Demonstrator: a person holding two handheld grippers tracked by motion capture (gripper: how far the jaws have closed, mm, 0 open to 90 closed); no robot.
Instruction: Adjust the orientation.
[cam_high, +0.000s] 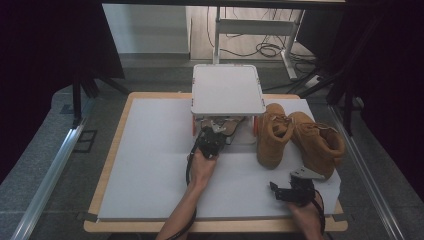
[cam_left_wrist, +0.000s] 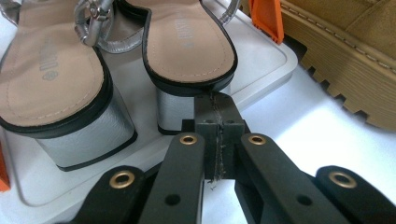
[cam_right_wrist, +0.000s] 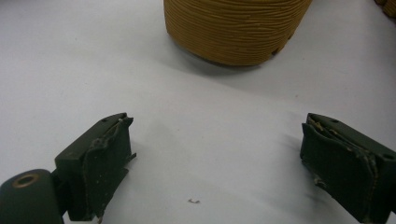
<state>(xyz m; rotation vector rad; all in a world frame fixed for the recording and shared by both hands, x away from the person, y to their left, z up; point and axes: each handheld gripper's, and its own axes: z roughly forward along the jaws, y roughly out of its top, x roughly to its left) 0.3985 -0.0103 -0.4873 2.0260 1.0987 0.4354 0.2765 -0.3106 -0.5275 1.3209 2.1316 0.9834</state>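
Under the white shelf (cam_high: 228, 90), on its lower tray (cam_left_wrist: 261, 79), stand two silver block-heeled sandals. Left gripper (cam_left_wrist: 217, 116): jaws pressed fully together just in front of the heel of the right-hand sandal (cam_left_wrist: 187, 51), with nothing visibly clamped between them. Right gripper (cam_right_wrist: 215, 158): jaws spread wide and empty, resting over the white table (cam_high: 150, 165) near the tan boots (cam_high: 300, 137). Judgement: the sandal is not yet secured or withdrawn; gripping and removal remain.
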